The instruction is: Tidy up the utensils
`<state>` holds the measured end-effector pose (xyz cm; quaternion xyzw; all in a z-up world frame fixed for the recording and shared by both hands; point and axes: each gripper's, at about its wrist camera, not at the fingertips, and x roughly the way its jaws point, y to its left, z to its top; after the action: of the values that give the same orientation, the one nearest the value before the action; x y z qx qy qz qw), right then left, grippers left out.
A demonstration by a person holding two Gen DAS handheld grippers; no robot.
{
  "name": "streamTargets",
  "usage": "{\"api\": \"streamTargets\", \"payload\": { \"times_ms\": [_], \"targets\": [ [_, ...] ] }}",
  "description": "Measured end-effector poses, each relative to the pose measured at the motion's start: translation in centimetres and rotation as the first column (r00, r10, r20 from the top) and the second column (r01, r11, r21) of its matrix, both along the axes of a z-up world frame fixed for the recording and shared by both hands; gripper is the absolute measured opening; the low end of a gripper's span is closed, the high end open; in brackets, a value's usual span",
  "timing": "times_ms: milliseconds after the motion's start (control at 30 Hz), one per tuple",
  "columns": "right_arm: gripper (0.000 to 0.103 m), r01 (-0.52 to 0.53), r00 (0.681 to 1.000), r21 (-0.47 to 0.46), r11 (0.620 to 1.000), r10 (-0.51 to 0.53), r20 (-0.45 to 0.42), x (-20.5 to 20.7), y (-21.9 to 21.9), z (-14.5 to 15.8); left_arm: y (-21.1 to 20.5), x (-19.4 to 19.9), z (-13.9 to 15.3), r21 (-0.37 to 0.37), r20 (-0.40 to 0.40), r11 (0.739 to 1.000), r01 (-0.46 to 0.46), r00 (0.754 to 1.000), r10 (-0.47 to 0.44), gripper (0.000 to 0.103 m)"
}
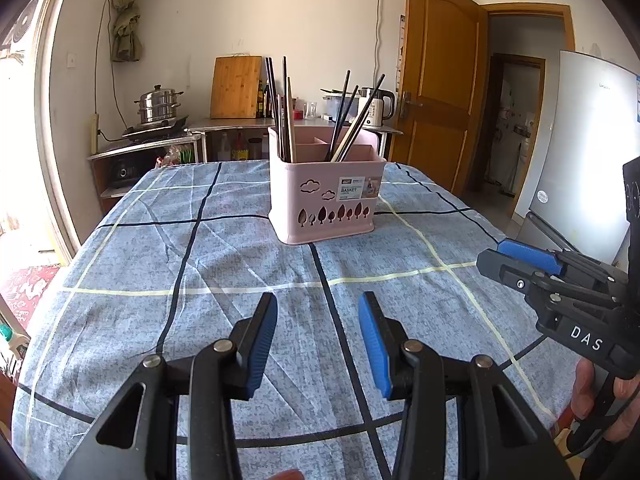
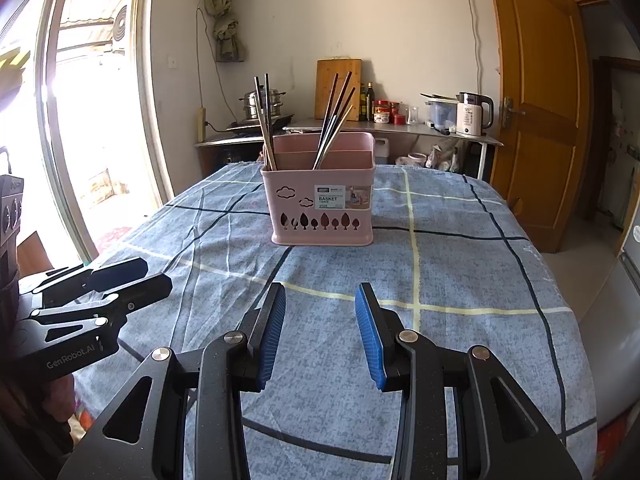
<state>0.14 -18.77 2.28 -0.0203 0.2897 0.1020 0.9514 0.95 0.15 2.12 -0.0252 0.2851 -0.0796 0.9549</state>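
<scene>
Chopsticks (image 1: 344, 120) stand in two bunches in a pink basket (image 1: 326, 204) toward the tabletop's (image 1: 200, 264) far edge, one bunch at its left end, one nearer the middle. Left tongs (image 1: 318, 312) and right tongs (image 2: 320, 304) hover near the front edge, both released, grasping nothing.

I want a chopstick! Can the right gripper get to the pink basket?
Probably yes. The right gripper is open, and only bare tablecloth lies between it and the pink basket.
</scene>
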Motion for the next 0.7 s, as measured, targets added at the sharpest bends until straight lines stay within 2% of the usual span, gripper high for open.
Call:
{"api": "streamTargets", "payload": {
  "times_ms": [700],
  "targets": [
    [0.037, -0.003, 1.0, -0.002, 1.0, 0.003, -0.007, 0.01, 0.14, -0.12, -0.45, -0.13, -0.15, 0.003, -0.006, 1.0, 0.008, 1.0, -0.008, 0.044]
  ]
}}
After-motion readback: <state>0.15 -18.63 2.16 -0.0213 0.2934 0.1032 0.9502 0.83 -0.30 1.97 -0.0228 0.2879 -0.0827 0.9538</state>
